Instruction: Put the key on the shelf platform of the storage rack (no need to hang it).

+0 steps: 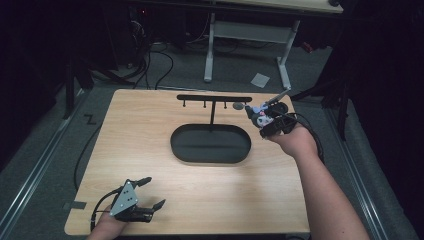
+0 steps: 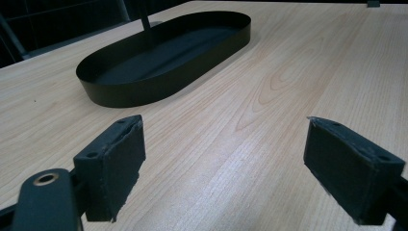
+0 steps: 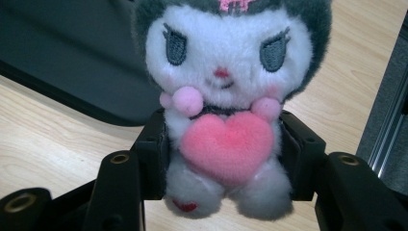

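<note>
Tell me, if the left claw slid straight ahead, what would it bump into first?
Probably the black oval tray. The left claw is open and points over bare wooden table toward the tray's near wall, with nothing between them. The exact line is hard to judge.

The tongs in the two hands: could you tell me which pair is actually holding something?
The right tongs, by the stand's far right end, are shut on the plush toy, gripping its body. The left tongs rest open at the table's near edge.

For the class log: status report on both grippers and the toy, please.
Left gripper open, idle near table's front edge. Right gripper shut on plush toy, beside rack over tray. Nothing in the way.
</note>
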The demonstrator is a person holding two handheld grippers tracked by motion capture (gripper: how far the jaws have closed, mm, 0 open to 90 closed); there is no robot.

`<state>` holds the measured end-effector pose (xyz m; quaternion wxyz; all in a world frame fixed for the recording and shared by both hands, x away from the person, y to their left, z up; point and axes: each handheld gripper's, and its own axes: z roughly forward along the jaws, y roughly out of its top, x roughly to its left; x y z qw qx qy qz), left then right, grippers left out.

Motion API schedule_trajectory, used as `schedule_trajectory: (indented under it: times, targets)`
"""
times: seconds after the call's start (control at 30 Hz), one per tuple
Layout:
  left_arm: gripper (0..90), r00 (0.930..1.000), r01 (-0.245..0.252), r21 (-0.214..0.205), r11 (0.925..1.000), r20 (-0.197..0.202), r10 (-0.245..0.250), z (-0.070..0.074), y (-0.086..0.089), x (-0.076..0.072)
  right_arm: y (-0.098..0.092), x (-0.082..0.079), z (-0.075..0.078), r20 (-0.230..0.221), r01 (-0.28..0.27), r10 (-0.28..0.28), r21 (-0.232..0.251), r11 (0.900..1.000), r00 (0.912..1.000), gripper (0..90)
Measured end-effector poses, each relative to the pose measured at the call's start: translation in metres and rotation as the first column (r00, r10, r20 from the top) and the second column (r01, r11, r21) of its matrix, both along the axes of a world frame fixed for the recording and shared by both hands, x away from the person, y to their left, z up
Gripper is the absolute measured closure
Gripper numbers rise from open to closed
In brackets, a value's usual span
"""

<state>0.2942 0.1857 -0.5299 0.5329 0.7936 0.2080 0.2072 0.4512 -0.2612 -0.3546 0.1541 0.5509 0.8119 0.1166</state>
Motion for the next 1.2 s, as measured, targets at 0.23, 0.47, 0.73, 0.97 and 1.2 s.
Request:
schedule_trajectory:
  times: [0.23,0.47,0.73,0.97,1.2]
  targets:
    - [15.0,1.0,0.0,0.001,1.0,0.001,0.0,0.0,0.0,0.0,0.002,0.002,-0.021,0.004,-0.002,0.002,-0.017,0.9999,1.0,47.1]
    - [15.0,1.0,0.002,0.0,1.0,-0.001,-0.002,0.0,0.0,0.0,0.01,0.006,-0.037,0.01,-0.011,0.011,-0.028,0.9996,0.9999,47.1]
    - [15.0,1.0,0.002,0.0,1.0,0.001,-0.002,0.0,0.0,0.0,0.022,0.009,-0.055,0.007,-0.015,0.015,-0.016,0.9998,0.9999,46.7]
    - [15.0,1.0,0.004,0.001,1.0,-0.001,-0.004,0.0,0.001,0.0,0.023,0.015,-0.063,0.008,0.013,-0.013,-0.009,0.9999,0.9999,35.4]
    - [15.0,1.0,0.001,0.003,1.0,0.003,-0.001,0.0,0.0,0.0,0.023,0.011,-0.057,0.018,0.011,-0.011,0.016,0.9998,0.9998,28.2]
